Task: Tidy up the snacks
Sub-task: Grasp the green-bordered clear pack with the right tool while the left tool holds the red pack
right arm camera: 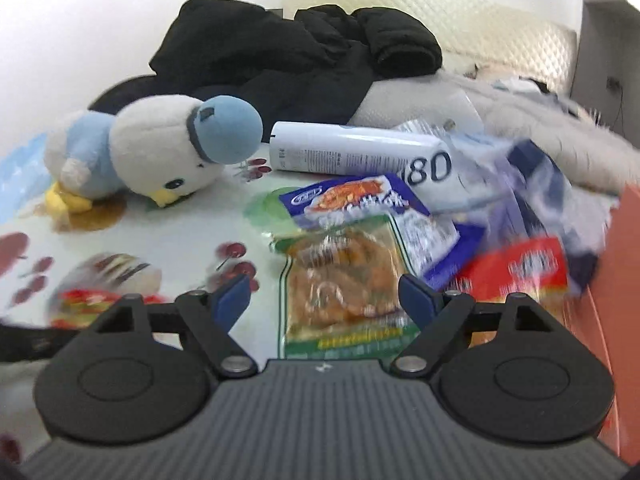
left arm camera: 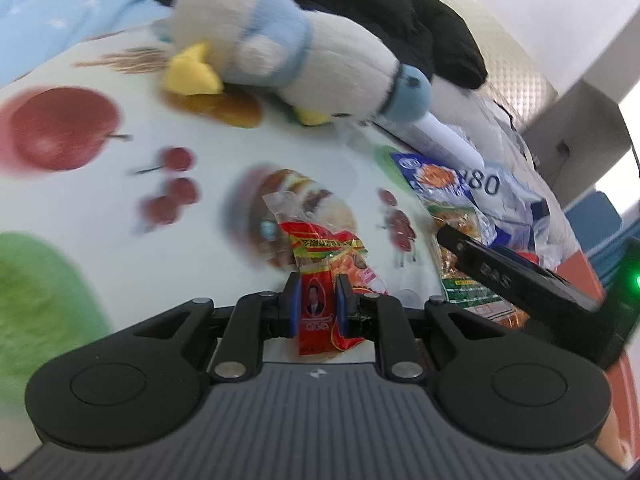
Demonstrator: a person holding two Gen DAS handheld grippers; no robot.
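L gripper (left arm camera: 317,300) clamped on red snack packet (left arm camera: 320,280); R gripper (right arm camera: 322,294) wide, seemingly over clear snack bag (right arm camera: 340,280).

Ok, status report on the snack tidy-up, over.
Left claw shut on red snack packet. Right claw open above clear snack bag, not gripping. Plush bird and white can clutter the table.

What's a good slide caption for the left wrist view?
Left gripper clamps a red snack packet above the fruit-print tablecloth, plush duck behind.
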